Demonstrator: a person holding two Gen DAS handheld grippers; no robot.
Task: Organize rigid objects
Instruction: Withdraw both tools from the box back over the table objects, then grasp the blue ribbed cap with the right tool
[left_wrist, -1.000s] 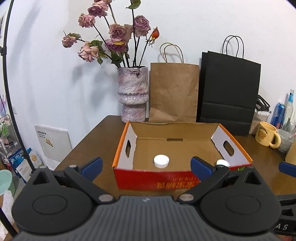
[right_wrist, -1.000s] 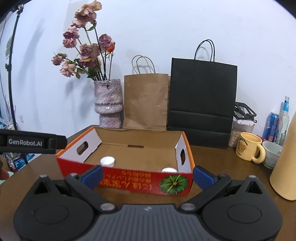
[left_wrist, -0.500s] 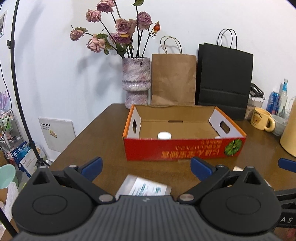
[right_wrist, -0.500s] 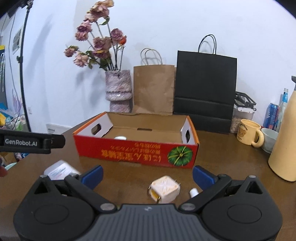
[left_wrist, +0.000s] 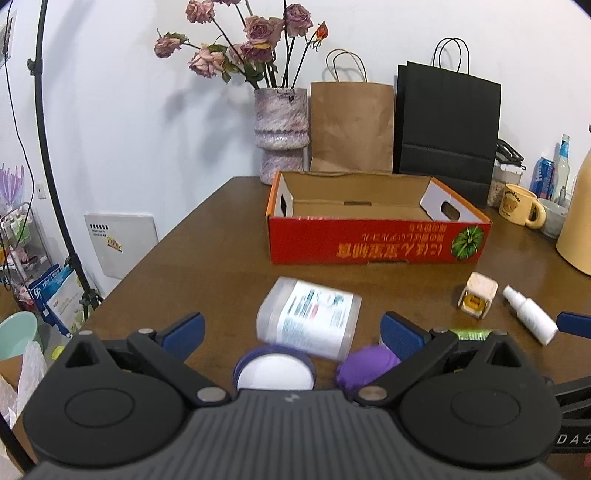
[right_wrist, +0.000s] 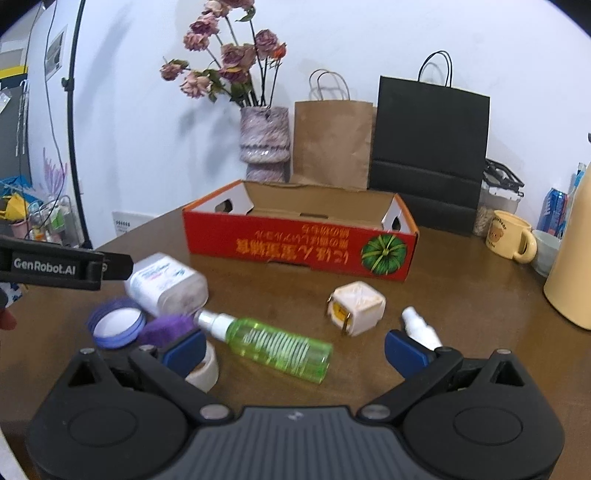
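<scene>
A brown wooden table is seen from two tools held low over its near edge. The left tool is spread wide, its blue-tipped fingers apart, and nothing is gripped. The right tool is likewise spread wide and nothing is held by it.

At the far middle of the table an open red cardboard box is set, with orange print and a green pumpkin picture on its near wall. What lies inside cannot be made out from this angle.

Loose items are scattered on the table between the box and the tools. A clear rectangular plastic container with a printed label is laid on its side just beyond the left tool. Near it a round purple-rimmed lid with a white centre is found, and just to its right a blurred purple object. A green spray bottle with a white nozzle is laid on its side in front of the right tool. To its right a cream cube-shaped object with an orange face is placed, and further right a small white spray bottle. A roll of white tape is partly hidden by the right tool's left finger.

Behind the box a vase of dried roses, a brown paper bag and a black paper bag are stood against the wall. A yellow mug is seen at the far right.
</scene>
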